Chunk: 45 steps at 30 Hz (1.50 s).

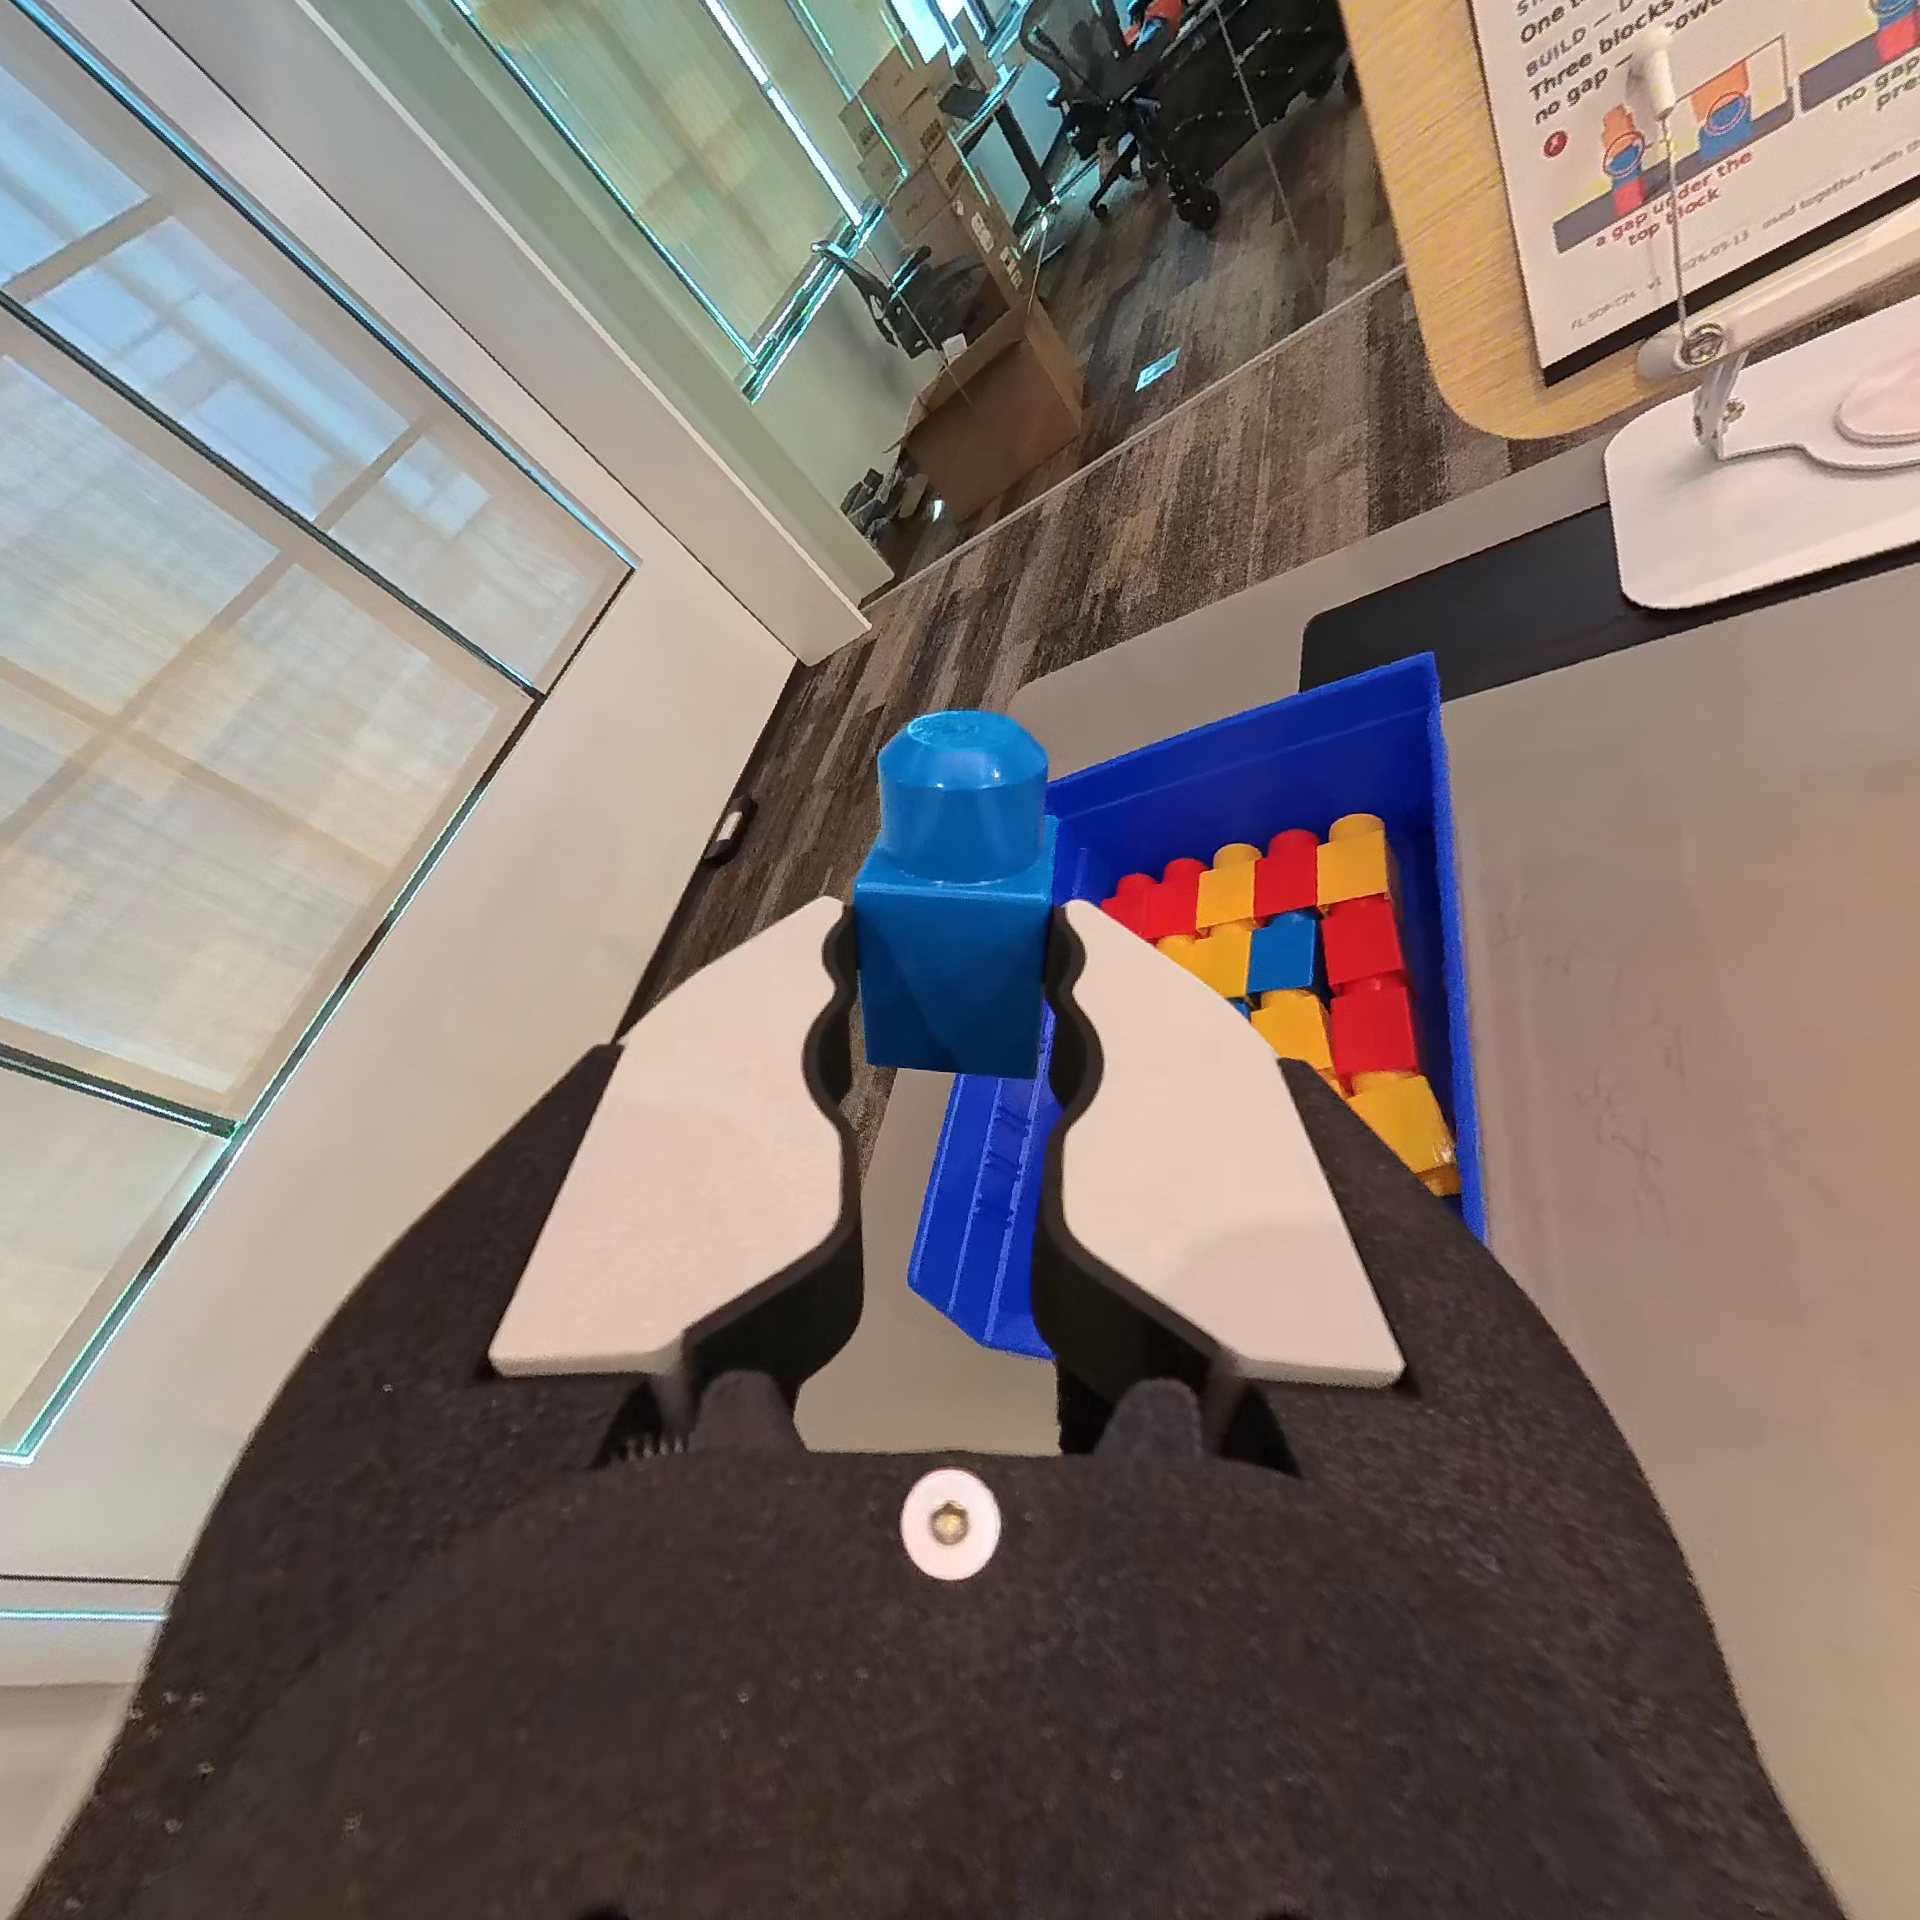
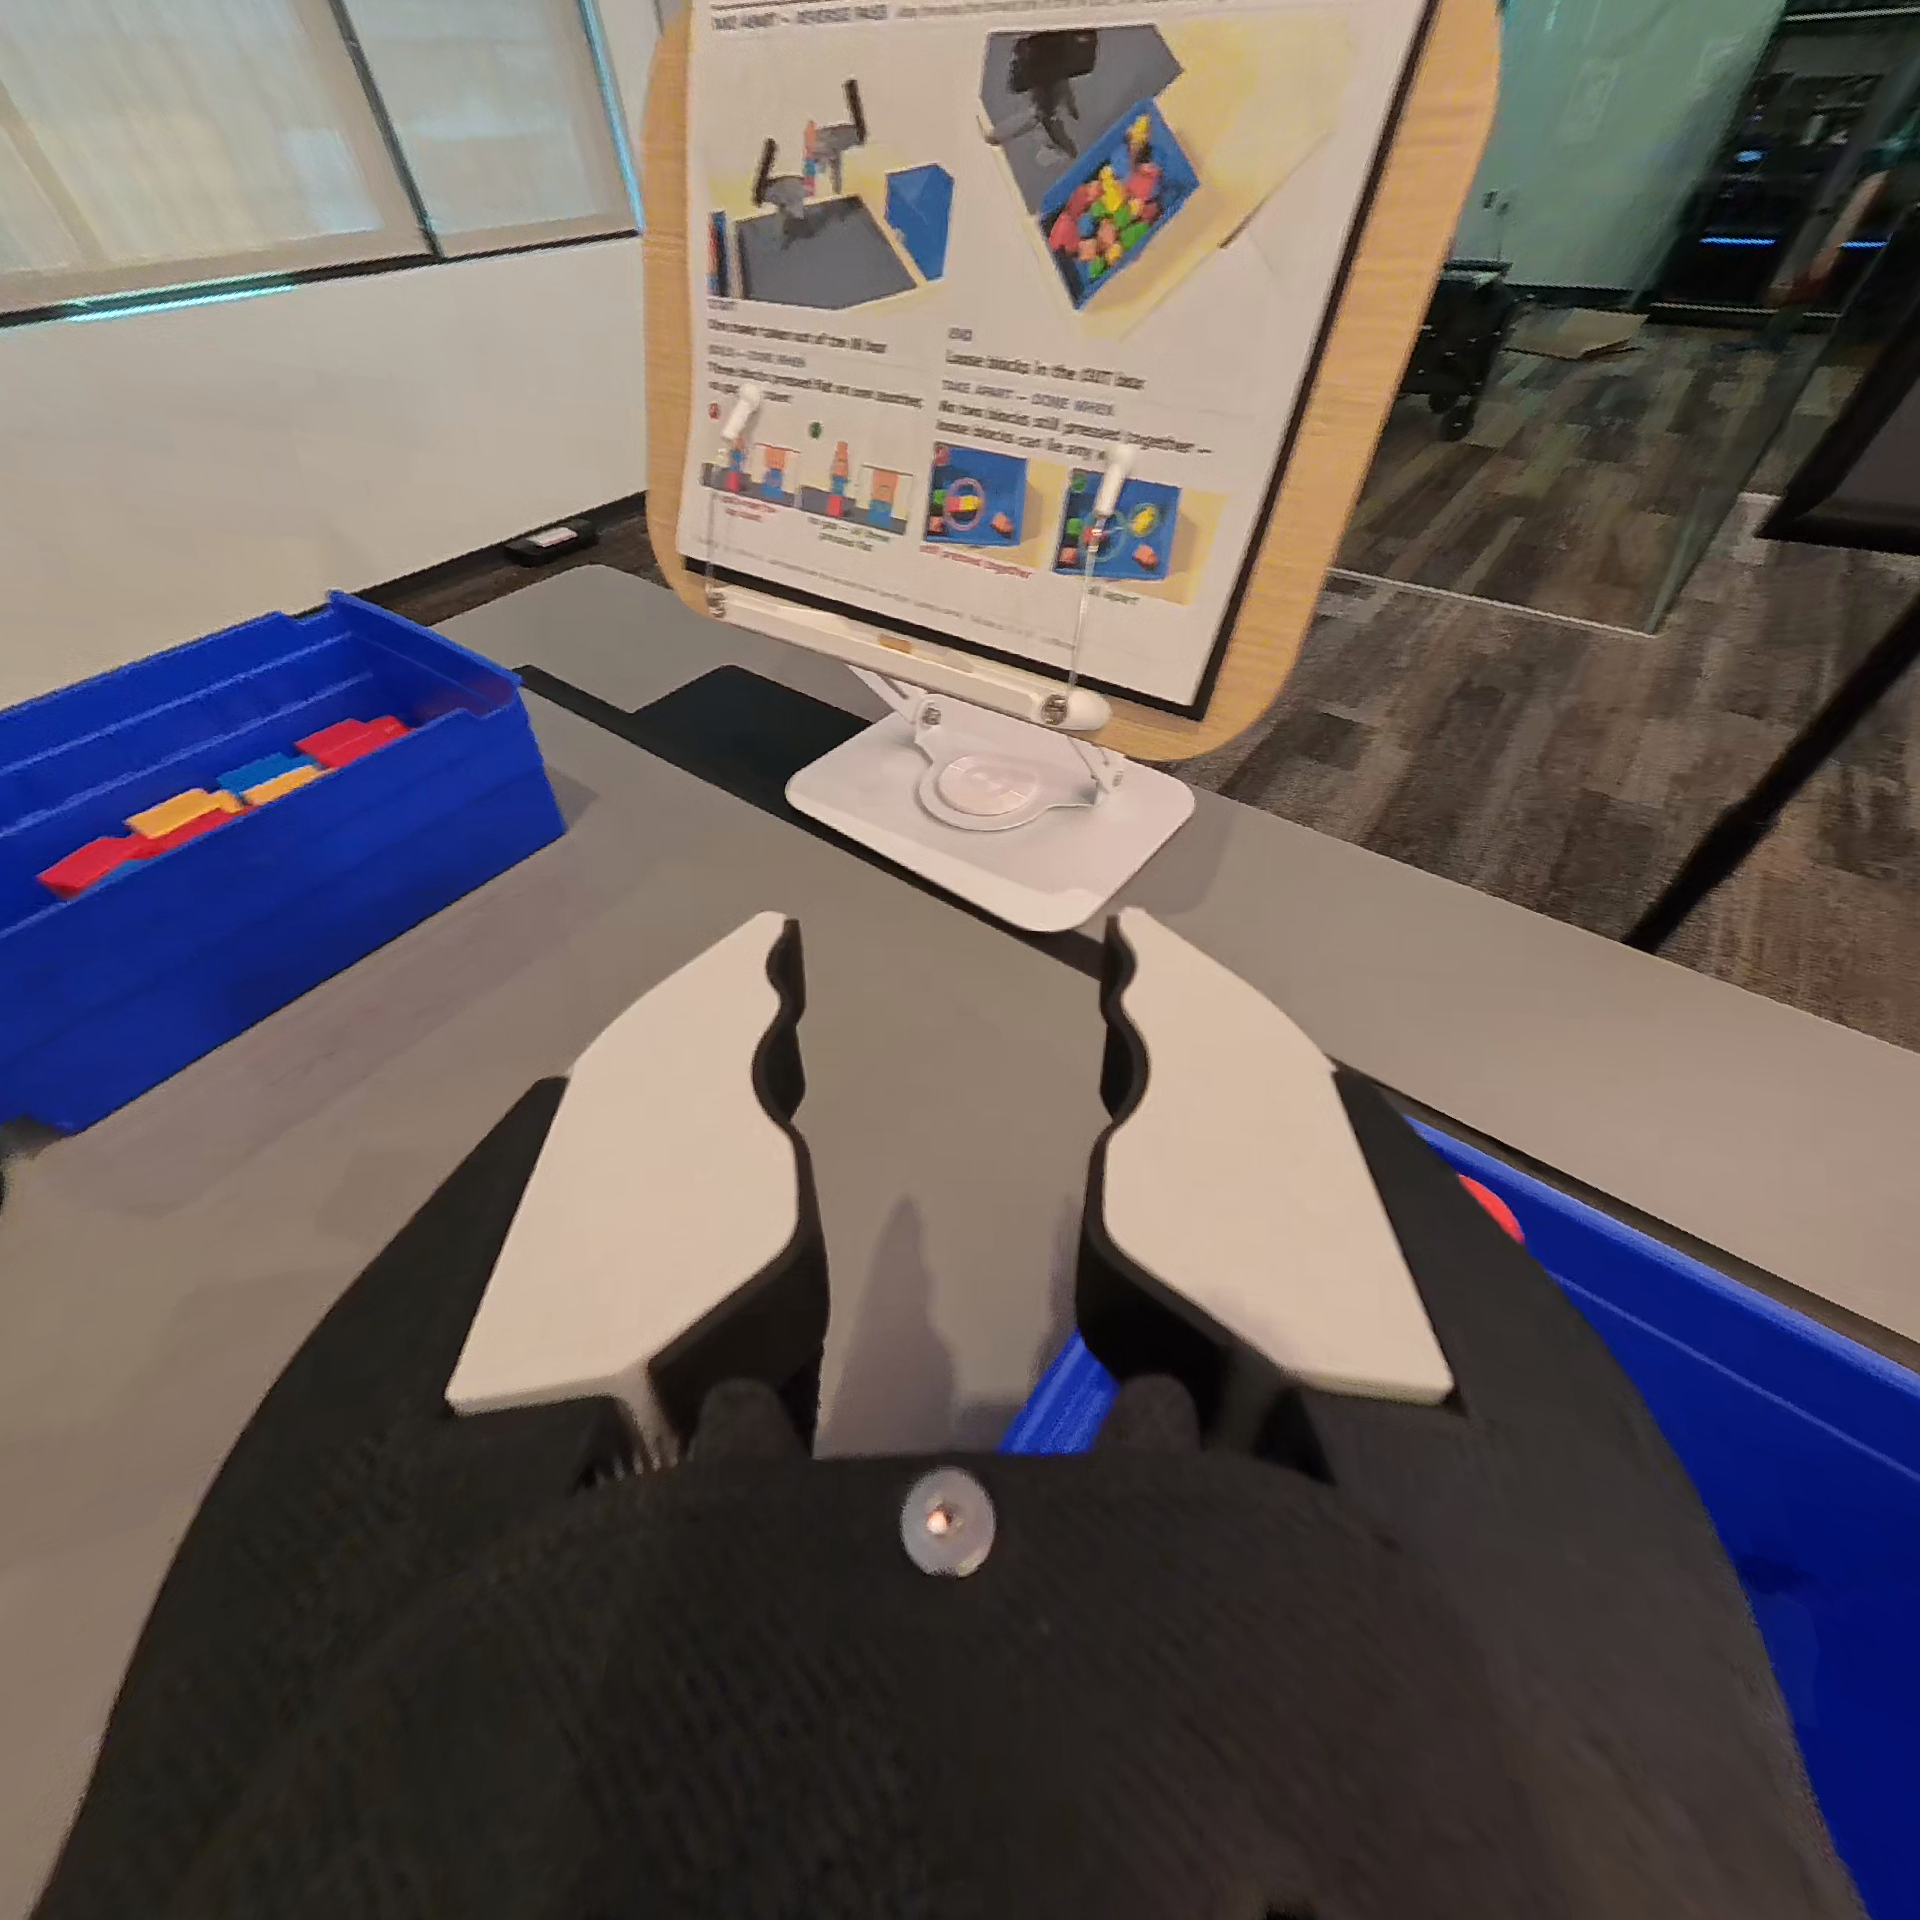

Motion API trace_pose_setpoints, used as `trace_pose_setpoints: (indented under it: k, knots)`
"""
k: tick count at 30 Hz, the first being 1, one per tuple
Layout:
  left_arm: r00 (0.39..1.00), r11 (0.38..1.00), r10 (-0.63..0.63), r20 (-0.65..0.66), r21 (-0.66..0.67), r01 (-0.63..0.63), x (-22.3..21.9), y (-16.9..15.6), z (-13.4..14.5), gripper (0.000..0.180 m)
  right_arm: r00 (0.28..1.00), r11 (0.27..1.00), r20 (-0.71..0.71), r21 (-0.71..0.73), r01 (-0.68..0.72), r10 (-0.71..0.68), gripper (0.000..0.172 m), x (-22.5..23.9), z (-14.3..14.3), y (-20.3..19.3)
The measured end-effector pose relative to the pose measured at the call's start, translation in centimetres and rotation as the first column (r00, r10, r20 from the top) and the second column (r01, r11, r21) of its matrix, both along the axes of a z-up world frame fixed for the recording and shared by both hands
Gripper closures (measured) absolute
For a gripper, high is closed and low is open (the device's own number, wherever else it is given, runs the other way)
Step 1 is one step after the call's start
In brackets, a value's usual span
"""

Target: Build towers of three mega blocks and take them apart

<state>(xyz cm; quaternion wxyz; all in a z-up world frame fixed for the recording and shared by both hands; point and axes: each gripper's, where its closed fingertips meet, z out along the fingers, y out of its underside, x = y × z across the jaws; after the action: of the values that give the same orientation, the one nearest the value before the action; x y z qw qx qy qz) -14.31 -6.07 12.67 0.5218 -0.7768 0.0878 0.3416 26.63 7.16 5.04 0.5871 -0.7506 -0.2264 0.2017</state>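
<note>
Early stage: left tool clamped on blue block, right tool spread, empty; no tower on counter yet.

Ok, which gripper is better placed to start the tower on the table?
Left gripper, probably: it already clamps a blue mega block, stud up. The right gripper is open and empty over the bare grey table.

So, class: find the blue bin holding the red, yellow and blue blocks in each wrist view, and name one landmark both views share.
Left wrist view: the blue bin lies right of centre on the grey table, just behind the right finger of the left gripper.
Right wrist view: the same blue bin sits at the left edge, middle height.
Shared landmark: the white stand base under the instruction sheet.
</note>
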Motion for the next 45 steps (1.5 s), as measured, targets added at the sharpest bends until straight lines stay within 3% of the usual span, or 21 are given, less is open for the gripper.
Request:
trace_pose_setpoints:
  k: [4, 7, 26, 29, 31, 32, 34, 36, 37, 39, 40, 43, 45]
  knots:
    - [1.0, 1.0, -0.008, 0.003, -0.005, 0.008, 0.5, 0.3, -0.3, 0.146, 0.98, 0.983, 0.088, 0.044, 0.177, -0.18, 0.116, 2.1, 0.1, 0.9]
    - [1.0, 1.0, -0.005, 0.022, -0.019, 0.005, 0.9, 0.7, -0.8, 0.146, 0.961, 0.97, 0.142, 0.082, 0.229, -0.238, 0.116, 2.7, 0.2, 1.0]
    - [0.998, 0.997, -0.064, 0.016, -0.031, 0.064, 3.4, 1.2, -0.8, 0.146, 0.944, 0.965, 0.204, 0.101, 0.242, -0.258, 0.116, 2.3, 0.0, 1.0]
    - [0.982, 0.984, -0.17, 0.077, -0.037, 0.173, 5.1, 1.9, -1.4, 0.146, 0.945, 0.969, 0.218, 0.111, 0.222, -0.242, 0.116, 1.6, 0.1, 0.9]
    - [0.906, 0.925, -0.371, 0.206, -0.012, 0.381, 8.7, 2.8, -1.8, 0.145, 0.975, 0.986, 0.175, 0.122, 0.118, -0.138, 0.115, -0.6, 0.6, 0.4]
    - [0.823, 0.861, -0.49, 0.288, 0.013, 0.509, 11.2, 3.0, -2.1, 0.145, 0.992, 0.992, 0.119, 0.128, 0.021, -0.036, 0.114, -2.6, 1.2, -0.4]
    - [0.59, 0.68, -0.672, 0.448, 0.056, 0.731, 16.2, 2.7, -2.7, 0.146, 0.979, 0.97, -0.036, 0.145, -0.193, 0.2, 0.113, -6.8, 2.8, -2.6]
    - [0.337, 0.467, -0.778, 0.53, 0.127, 0.875, 20.1, 1.7, -2.8, 0.146, 0.87, 0.891, -0.213, 0.198, -0.408, 0.445, 0.113, -10.8, 4.9, -5.9]
    - [0.245, 0.381, -0.798, 0.551, 0.145, 0.913, 21.4, 1.2, -3.0, 0.146, 0.788, 0.839, -0.291, 0.225, -0.495, 0.543, 0.113, -12.4, 6.0, -7.5]
    - [0.125, 0.272, -0.816, 0.565, 0.183, 0.945, 23.0, 0.9, -3.1, 0.146, 0.637, 0.742, -0.384, 0.274, -0.612, 0.668, 0.112, -14.6, 7.3, -10.3]
    - [0.074, 0.23, -0.821, 0.566, 0.209, 0.95, 23.5, 0.8, -3.0, 0.146, 0.596, 0.708, -0.392, 0.282, -0.647, 0.701, 0.111, -15.4, 7.4, -11.1]
    - [-0.056, 0.128, -0.786, 0.616, 0.251, 0.959, 24.2, 0.5, -3.2, 0.146, 0.614, 0.695, -0.332, 0.264, -0.669, 0.716, 0.108, -17.2, 6.4, -11.6]
    - [-0.085, 0.094, -0.778, 0.622, 0.25, 0.964, 24.1, 0.4, -3.8, 0.146, 0.637, 0.705, -0.305, 0.263, -0.659, 0.708, 0.108, -17.7, 5.8, -11.3]
